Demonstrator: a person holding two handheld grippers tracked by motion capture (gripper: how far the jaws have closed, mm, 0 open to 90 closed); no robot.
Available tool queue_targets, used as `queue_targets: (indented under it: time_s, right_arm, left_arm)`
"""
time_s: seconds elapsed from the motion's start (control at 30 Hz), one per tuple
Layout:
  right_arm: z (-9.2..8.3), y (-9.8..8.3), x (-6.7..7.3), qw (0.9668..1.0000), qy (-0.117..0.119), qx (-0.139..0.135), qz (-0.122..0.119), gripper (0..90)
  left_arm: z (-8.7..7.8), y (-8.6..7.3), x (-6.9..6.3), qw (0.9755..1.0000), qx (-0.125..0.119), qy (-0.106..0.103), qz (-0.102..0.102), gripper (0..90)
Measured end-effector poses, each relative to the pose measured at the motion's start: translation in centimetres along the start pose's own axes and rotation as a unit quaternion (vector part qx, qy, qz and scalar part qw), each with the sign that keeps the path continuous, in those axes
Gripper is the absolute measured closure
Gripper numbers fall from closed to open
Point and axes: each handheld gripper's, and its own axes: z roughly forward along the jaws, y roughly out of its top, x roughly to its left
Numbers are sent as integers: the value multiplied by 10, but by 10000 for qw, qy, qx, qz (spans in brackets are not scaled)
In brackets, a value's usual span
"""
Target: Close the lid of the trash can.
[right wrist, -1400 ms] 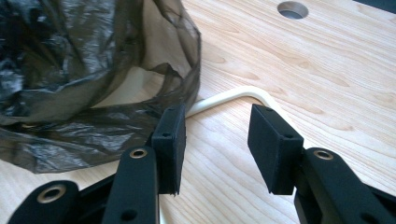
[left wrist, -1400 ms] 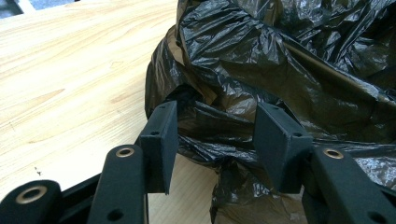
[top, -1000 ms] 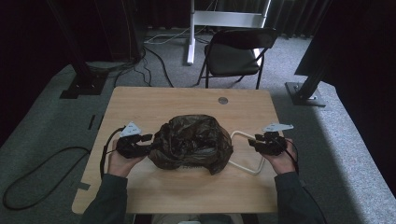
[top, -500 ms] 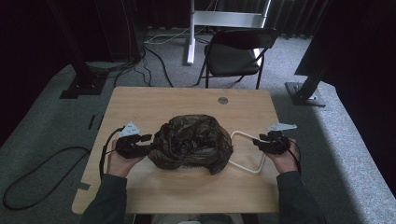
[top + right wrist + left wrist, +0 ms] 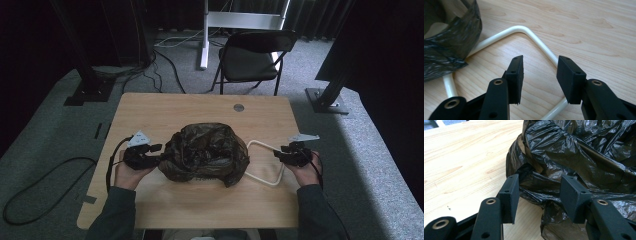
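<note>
Item one, black plastic bag [image 5: 206, 152]: it sits crumpled in the middle of the wooden table [image 5: 200, 107], mouth upward, draped over something with a cream-white loop handle [image 5: 264, 162] that sticks out from under its right side and lies flat on the wood. Item two, my left gripper [image 5: 539, 192]: jaws spread wide, released, clamping nothing; a fold of the bag's edge bulges into the gap, but the pads [image 5: 512, 195] do not press it. I judge I hold it there to pinch the rim and keep the bag steady. In the high view it sits against the bag's left side [image 5: 150, 152]. Item three, my right gripper [image 5: 539, 75]: jaws equally wide and unclenched, hovering just above the handle's bent corner, one run of the tube passing under the gap toward the right pad [image 5: 570, 77]. No contact that I can see. In the high view it waits at the handle's right end [image 5: 287, 154]. I read this placing as a line-up for gripping the tube, so the bag can be worked against a fixed frame. Item four, folding chair [image 5: 250, 55]: beyond the table, unused.
</note>
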Motion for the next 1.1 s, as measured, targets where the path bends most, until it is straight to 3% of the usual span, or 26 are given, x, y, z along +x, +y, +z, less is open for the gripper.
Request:
queue_targets:
  time_s: [0.73,1.1]
  right_arm:
    - [13,-14,-20,9989,-217,196,379,565]
    - [20,-16,-24,9984,-352,271,350,563]
  left_arm:
    - [3,-1,-1,10000,27,-65,-6,509]
    - [3,0,-1,9999,14,-122,-17,508]
